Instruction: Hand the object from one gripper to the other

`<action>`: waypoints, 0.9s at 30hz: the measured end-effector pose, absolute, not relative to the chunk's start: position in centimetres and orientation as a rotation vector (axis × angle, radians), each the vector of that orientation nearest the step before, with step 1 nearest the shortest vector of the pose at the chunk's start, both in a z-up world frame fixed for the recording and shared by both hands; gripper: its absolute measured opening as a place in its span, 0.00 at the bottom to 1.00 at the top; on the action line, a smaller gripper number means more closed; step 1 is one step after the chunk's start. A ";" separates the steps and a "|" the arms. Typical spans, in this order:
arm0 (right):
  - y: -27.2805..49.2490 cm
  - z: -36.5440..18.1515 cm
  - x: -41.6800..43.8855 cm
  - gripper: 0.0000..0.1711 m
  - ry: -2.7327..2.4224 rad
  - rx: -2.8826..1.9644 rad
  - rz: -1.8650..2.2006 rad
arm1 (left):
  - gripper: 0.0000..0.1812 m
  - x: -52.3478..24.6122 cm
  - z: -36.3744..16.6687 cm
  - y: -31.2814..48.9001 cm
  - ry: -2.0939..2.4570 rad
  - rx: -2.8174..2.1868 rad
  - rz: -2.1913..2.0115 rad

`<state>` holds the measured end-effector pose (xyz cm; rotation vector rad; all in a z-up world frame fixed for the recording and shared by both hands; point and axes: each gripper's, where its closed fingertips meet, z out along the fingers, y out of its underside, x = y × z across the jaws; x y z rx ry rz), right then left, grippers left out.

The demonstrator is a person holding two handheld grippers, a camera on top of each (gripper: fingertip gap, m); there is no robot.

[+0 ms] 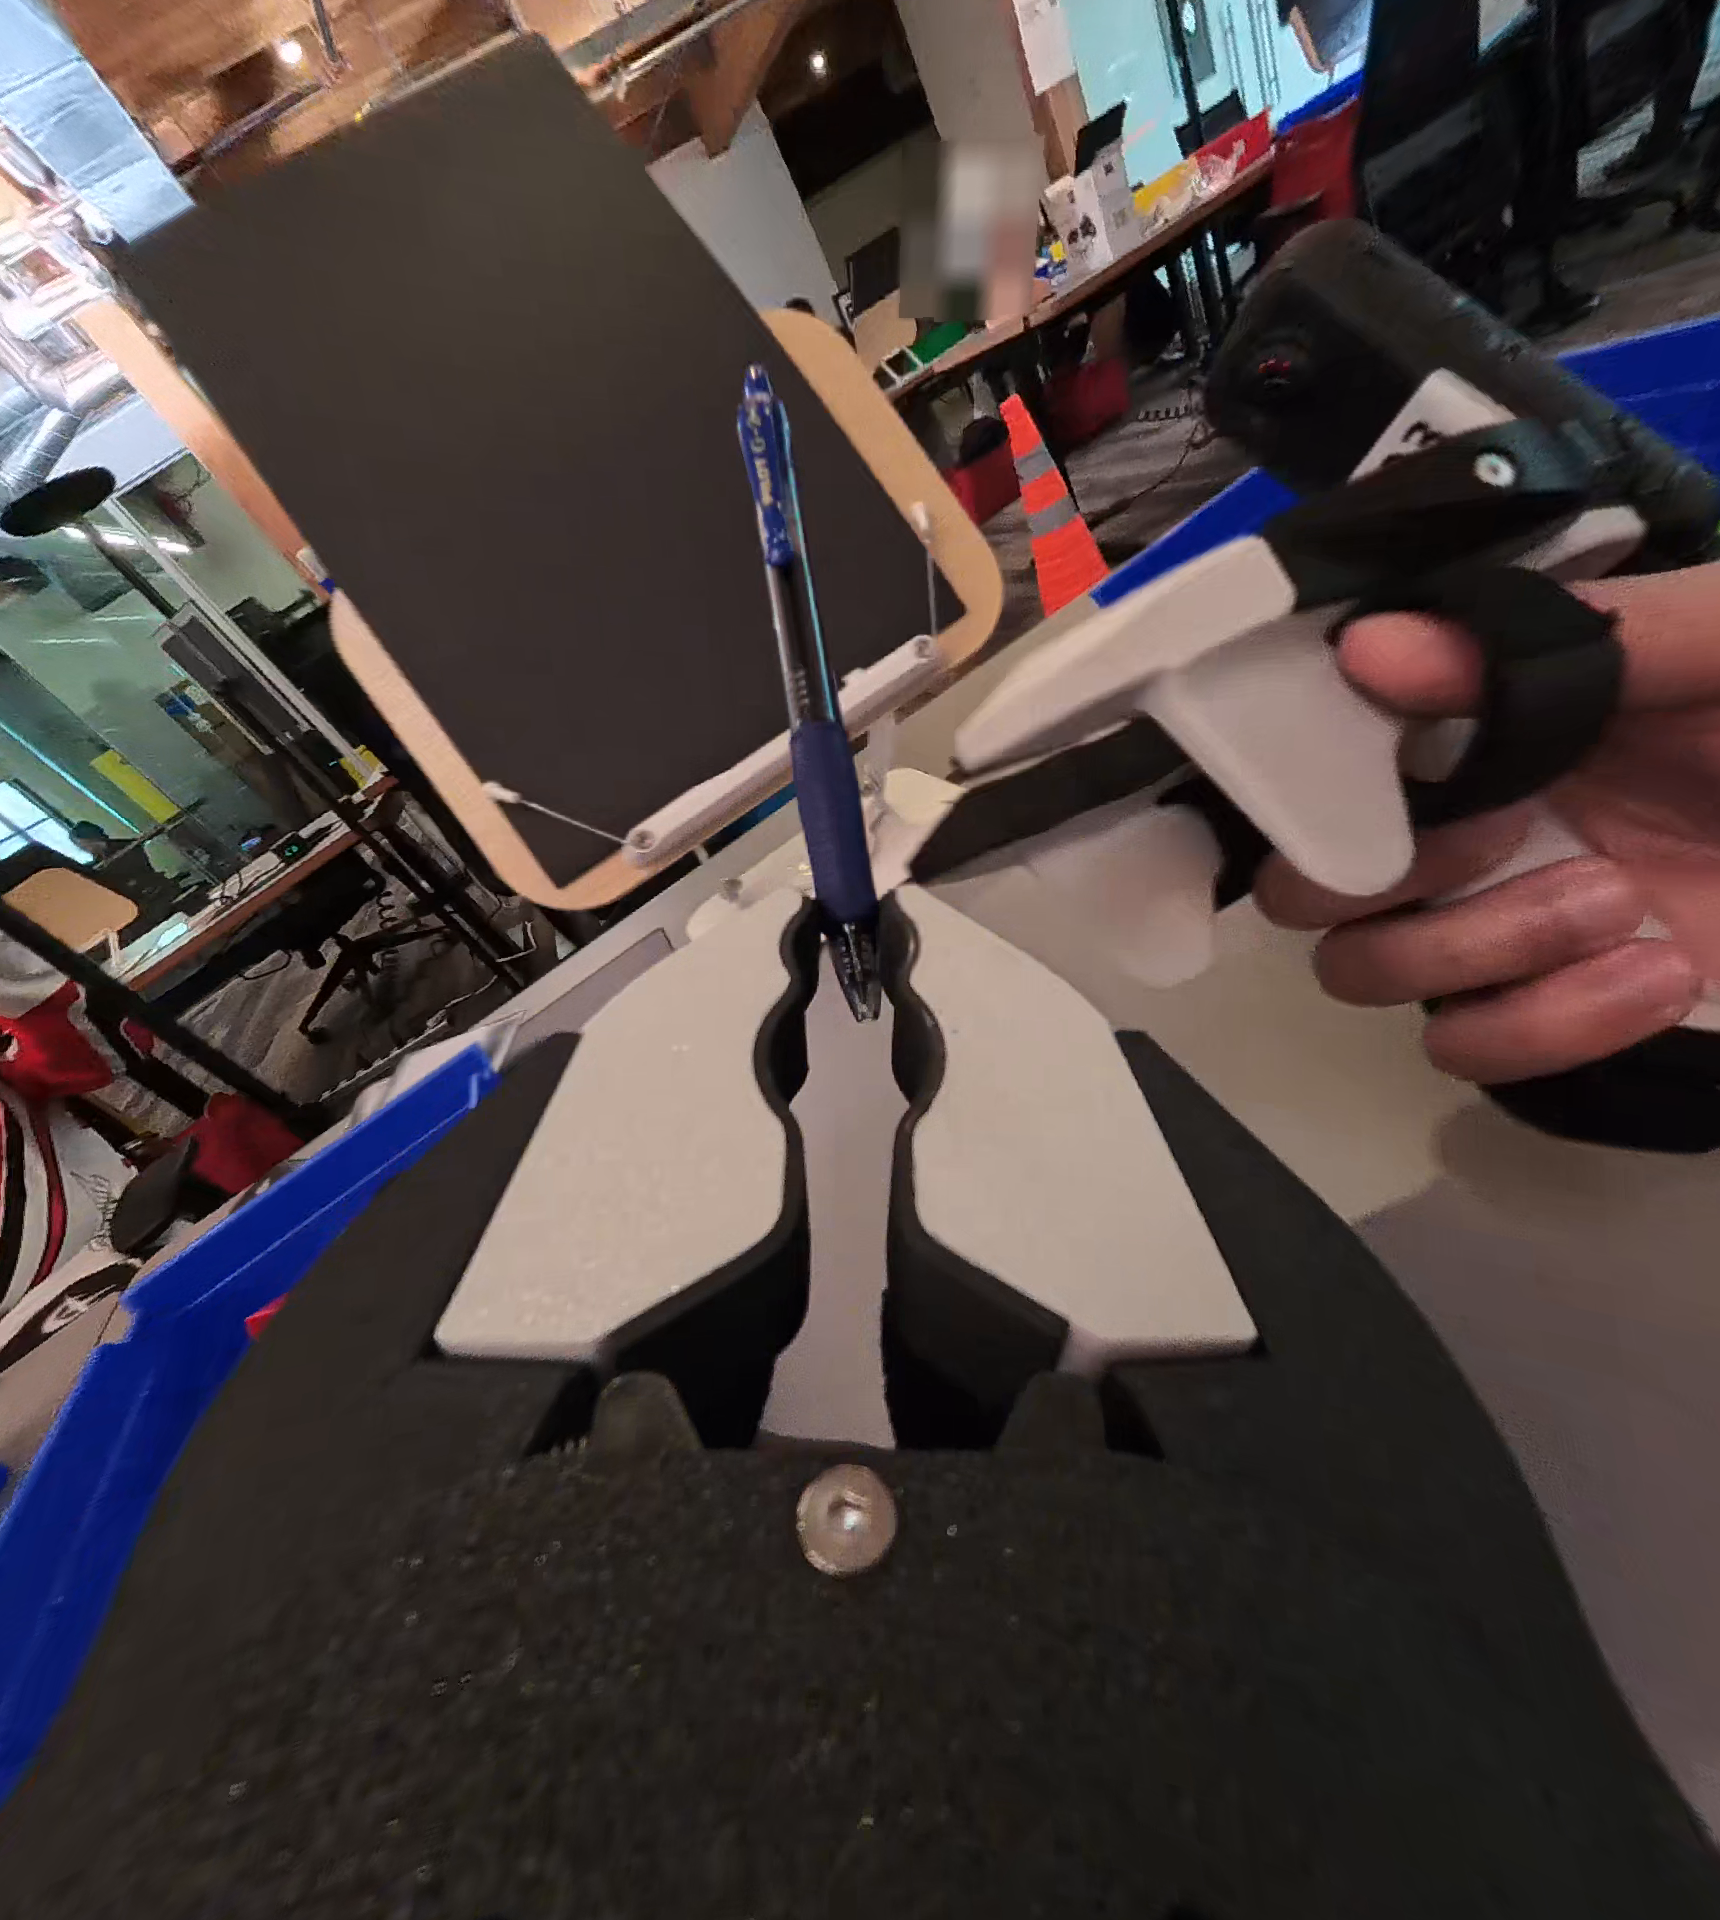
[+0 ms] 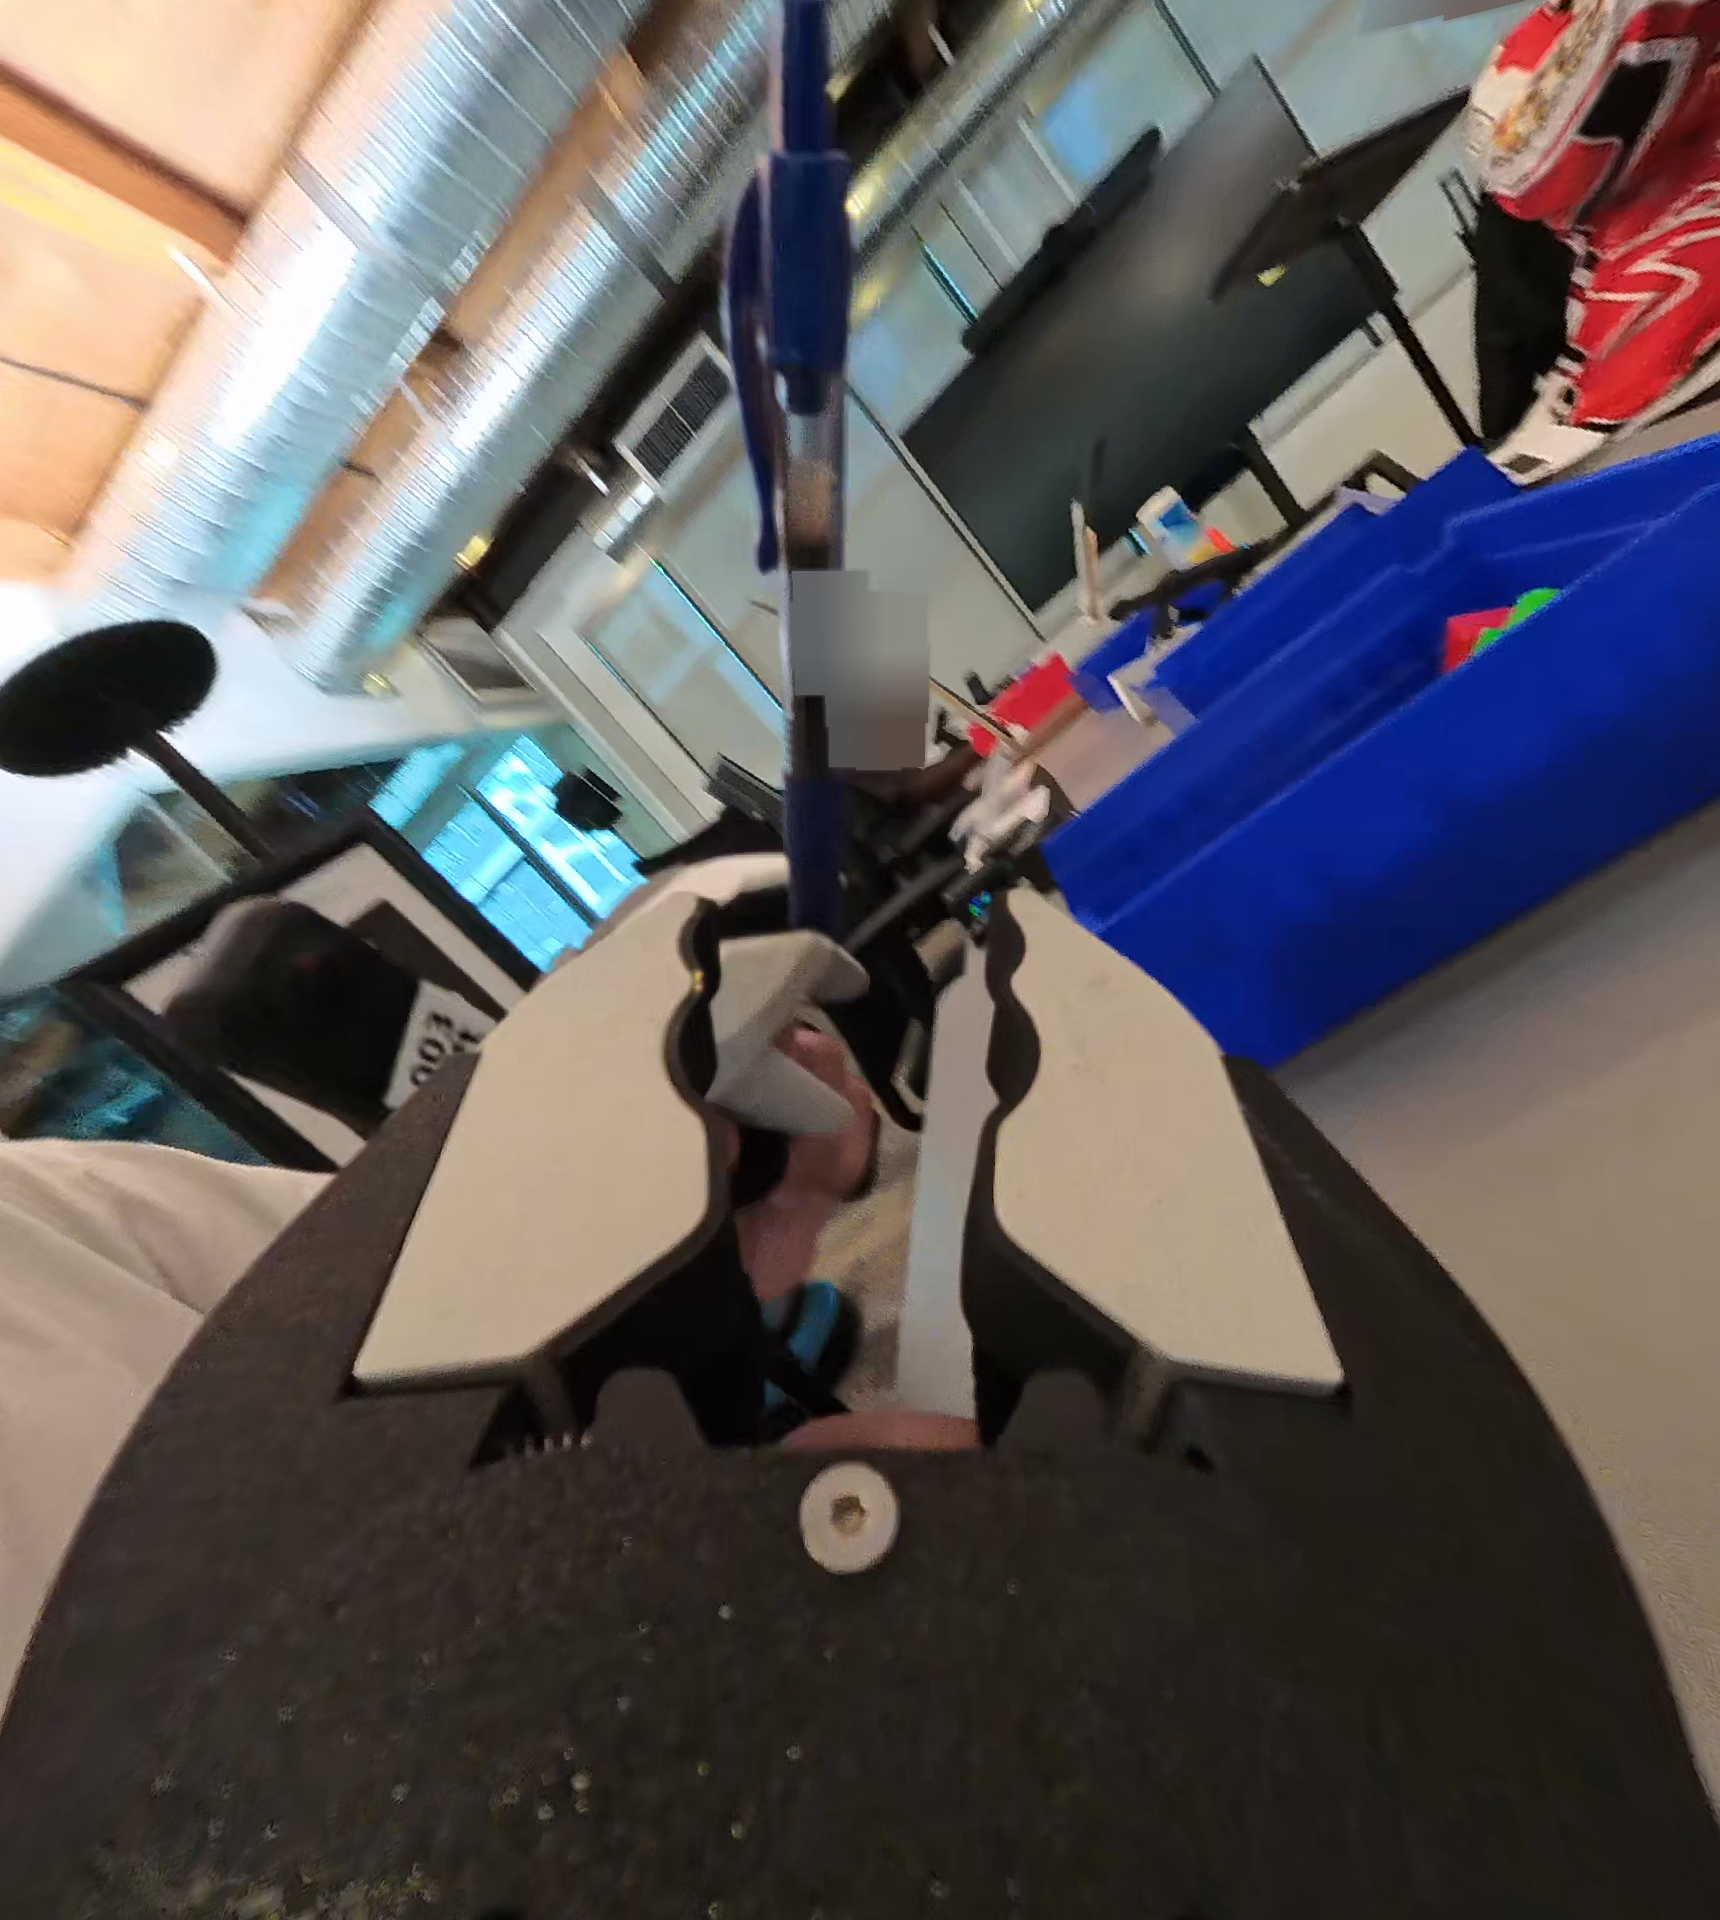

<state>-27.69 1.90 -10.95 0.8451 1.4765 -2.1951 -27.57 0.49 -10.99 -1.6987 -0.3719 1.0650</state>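
The blue pen [image 1: 812,717] was held upright at the centre of the left wrist view, pinched near its tip end between the fingertips of the left gripper [image 1: 848,940], which was clamped on it. By that low hold most of the barrel and the clip end were left free above, presumably so that a second grip could be taken higher up.

The right gripper [image 1: 923,868] was seen at the right of the same frame, carried in a hand [image 1: 1521,883], its dark tip brought in just beside the pen's rubber grip. In the right wrist view the pen [image 2: 806,416] rose through the upper centre, and the right gripper [image 2: 840,966] was shown with its fingers apart, nothing yet taken between them. The handover was judged not yet made.

Behind the pen a dark board [image 1: 523,436] stood at the upper left. A blue bin [image 2: 1407,831] lay at the right of the right wrist view, well apart from the pen. The closing path was crowded mainly by the left gripper's own fingers [image 2: 783,987], seen between the right gripper's.
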 end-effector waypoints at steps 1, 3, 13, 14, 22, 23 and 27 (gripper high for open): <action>1.9 -10.9 -27.5 0.28 1.424 0.832 -2.196 | 0.06 -27.3 -11.3 1.2 -0.367 -1.701 1.056; 2.0 -11.4 -27.2 0.22 1.349 0.822 -2.170 | 0.06 -26.8 -12.3 2.3 -0.368 -1.717 1.002; 3.5 -18.0 -28.6 0.06 1.794 0.979 -2.029 | 0.12 -26.7 -18.0 2.4 -0.401 -1.835 0.841; 4.1 -19.1 -28.9 0.06 1.958 1.003 -2.001 | 0.14 -26.3 -18.6 2.2 -0.375 -1.849 0.795; 6.6 -23.5 -31.4 0.06 3.258 0.984 -1.618 | 0.22 -28.2 -18.3 -0.1 -0.526 -1.765 0.396; 6.1 -23.7 -31.1 0.06 3.373 0.895 -1.566 | 0.23 -28.3 -18.1 -0.1 -0.543 -1.755 0.363; 4.7 -23.8 -30.5 0.06 3.768 0.483 -1.353 | 0.23 -28.2 -18.7 -0.5 -0.518 -1.810 0.366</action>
